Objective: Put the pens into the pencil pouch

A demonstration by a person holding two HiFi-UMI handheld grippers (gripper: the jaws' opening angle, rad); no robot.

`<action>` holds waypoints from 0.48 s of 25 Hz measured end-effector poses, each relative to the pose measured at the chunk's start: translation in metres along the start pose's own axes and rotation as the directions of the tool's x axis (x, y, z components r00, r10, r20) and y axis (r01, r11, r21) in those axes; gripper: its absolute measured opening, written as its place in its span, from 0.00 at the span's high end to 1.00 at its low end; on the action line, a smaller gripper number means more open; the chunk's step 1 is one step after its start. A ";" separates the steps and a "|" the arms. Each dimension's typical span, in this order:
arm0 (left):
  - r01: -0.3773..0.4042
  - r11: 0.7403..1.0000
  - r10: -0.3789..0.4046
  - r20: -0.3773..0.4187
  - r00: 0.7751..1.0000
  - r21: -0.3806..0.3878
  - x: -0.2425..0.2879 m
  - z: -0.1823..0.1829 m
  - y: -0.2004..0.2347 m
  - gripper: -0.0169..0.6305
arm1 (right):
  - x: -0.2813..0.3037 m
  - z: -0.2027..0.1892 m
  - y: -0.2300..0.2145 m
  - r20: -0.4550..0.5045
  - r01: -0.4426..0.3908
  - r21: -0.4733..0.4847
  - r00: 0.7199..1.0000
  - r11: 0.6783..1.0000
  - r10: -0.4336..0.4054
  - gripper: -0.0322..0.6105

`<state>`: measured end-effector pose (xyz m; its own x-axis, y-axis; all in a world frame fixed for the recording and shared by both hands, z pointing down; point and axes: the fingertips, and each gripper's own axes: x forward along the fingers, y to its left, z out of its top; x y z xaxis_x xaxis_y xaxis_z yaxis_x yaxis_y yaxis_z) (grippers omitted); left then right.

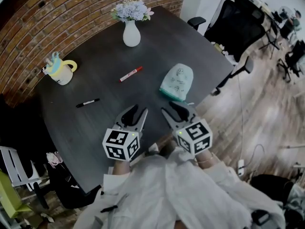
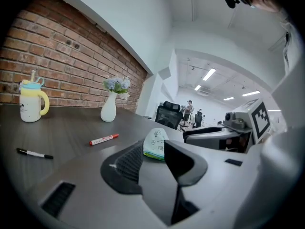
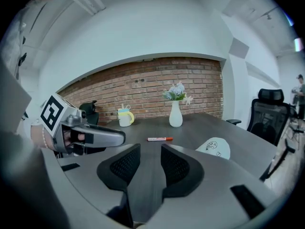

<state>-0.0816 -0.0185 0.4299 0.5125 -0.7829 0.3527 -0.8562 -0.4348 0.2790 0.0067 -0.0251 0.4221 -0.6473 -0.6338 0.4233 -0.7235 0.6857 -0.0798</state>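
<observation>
Pouch (image 1: 177,82) at 1 o'clock, red pen (image 1: 130,74) at 11; left tool (image 1: 137,110), right tool (image 1: 177,109) spread, empty; best pinch mid-barrel.

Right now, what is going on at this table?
A person holds the left gripper and the right gripper above the near edge of the dark table, both open and empty. The red pen and the black pen lie loose on the table, outside the pencil pouch. No pen is picked up yet.

An office: meeting table (image 1: 200,51), swivel chairs (image 1: 238,20) (brick wall (image 1: 71,18)).
</observation>
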 end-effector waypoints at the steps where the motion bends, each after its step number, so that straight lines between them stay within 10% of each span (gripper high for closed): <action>1: 0.007 1.000 -0.007 -0.003 1.000 -0.012 0.001 -0.002 0.000 0.77 | 0.000 -0.004 -0.002 -0.015 0.005 -0.004 1.000 1.000 -0.005 0.76; 12: 0.005 0.995 -0.009 -0.035 0.999 -0.103 0.010 -0.026 0.015 0.77 | 0.005 -0.023 -0.024 -0.116 0.036 -0.039 0.992 0.999 -0.041 0.76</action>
<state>-0.0874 -0.0209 0.4609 0.5222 -0.7628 0.3813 -0.8422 -0.3912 0.3710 0.0263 -0.0364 0.4466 -0.5851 -0.6152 0.5285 -0.7366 0.6757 -0.0291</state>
